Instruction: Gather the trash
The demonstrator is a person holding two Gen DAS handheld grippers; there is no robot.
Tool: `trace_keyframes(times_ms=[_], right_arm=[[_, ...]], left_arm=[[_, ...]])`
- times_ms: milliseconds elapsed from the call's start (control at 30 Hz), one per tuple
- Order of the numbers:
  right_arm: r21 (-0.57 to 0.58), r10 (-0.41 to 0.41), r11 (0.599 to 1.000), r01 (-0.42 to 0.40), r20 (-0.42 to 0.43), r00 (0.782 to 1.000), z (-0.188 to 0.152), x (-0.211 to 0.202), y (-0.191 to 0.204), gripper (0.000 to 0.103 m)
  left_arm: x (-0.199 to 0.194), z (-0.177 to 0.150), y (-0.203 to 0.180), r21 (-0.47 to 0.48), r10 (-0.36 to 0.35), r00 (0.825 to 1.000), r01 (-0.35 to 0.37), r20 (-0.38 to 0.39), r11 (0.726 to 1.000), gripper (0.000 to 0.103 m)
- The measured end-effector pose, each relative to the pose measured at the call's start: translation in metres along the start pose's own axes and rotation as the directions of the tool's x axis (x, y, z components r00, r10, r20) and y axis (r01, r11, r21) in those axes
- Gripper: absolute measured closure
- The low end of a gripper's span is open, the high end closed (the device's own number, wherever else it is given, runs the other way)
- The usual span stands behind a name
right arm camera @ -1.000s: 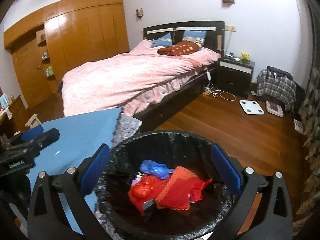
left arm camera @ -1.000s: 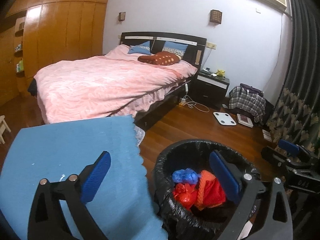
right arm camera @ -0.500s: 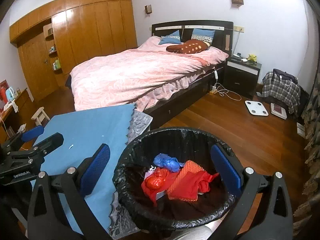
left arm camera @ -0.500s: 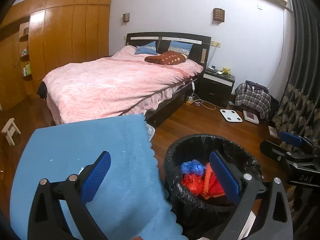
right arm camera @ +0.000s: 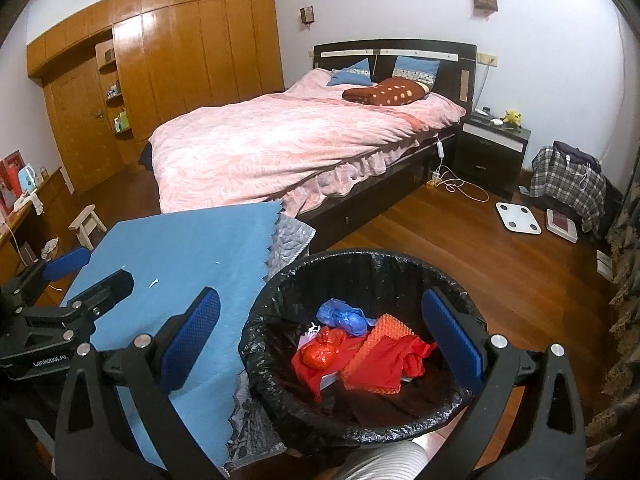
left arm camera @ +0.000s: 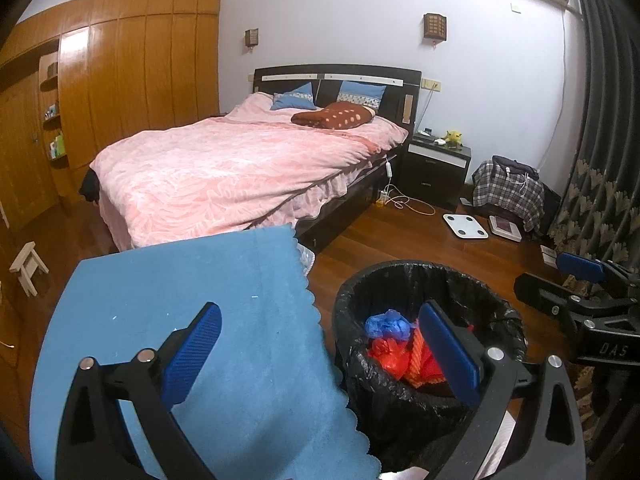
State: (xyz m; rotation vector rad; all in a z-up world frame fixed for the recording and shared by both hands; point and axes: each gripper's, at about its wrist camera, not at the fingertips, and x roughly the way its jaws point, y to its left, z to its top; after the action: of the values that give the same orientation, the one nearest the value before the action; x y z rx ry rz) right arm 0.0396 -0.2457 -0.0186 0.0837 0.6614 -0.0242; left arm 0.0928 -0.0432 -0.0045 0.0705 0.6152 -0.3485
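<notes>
Several scraps of trash [right arm camera: 352, 344], red and blue, lie in the black-lined bin [right arm camera: 280, 380] at lower centre, beside the blue-covered counter [right arm camera: 192, 256]. Both the right hand-held gripper [right arm camera: 324, 340] and left hand-held gripper [left arm camera: 320, 356] gape wide and empty, so collecting looks finished, or calls for finding another piece. Only the right view shows the bin's whole contents.

Left claw [left arm camera: 320, 354] spread wide, nothing between its pads, right claw [right arm camera: 328, 338] likewise agape, both seemingly level
</notes>
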Motion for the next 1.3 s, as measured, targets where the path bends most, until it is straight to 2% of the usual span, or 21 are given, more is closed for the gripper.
trace_keyframes(times_ms=[1300], right_arm=[[0.0, 0.0, 1.0, 0.0, -0.001, 1.0, 0.0006, 0.0005, 0.0001, 0.005]], left_arm=[[-0.004, -0.0037, 0.0005, -0.003, -0.003, 1.0, 0.003, 0.001, 1.0, 0.006]])
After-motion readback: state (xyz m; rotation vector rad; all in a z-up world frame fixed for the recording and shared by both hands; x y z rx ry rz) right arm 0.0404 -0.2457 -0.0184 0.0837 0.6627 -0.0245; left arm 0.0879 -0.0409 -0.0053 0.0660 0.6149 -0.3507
